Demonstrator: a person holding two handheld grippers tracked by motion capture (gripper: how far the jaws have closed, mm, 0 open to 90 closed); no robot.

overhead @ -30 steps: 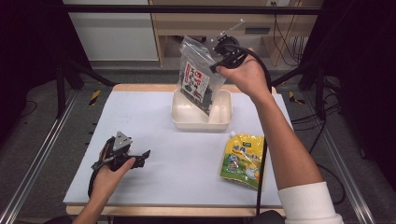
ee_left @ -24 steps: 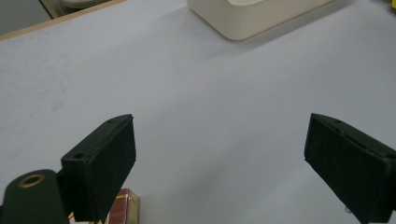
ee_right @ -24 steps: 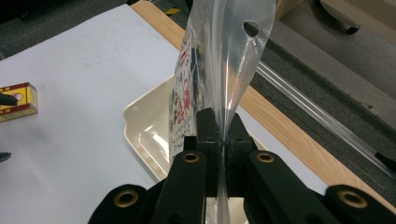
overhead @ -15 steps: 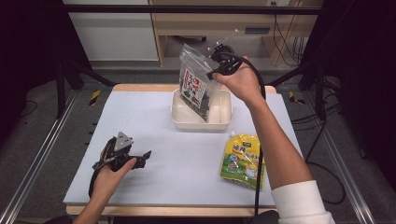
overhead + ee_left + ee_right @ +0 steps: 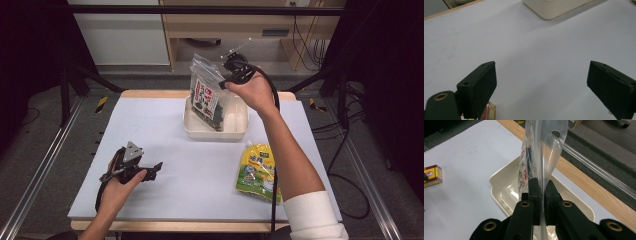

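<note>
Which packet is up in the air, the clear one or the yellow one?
The clear packet, pinched by the right tool, hangs above the tray. The yellow packet lies flat on the table.

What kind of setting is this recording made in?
Probably a lab data-collection bench: a white-topped wooden table inside a metal rail frame, cables on the floor, and hand-held black grippers, right and left.

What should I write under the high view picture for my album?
Right gripper lowers a clear snack bag into the cream tray.
</note>
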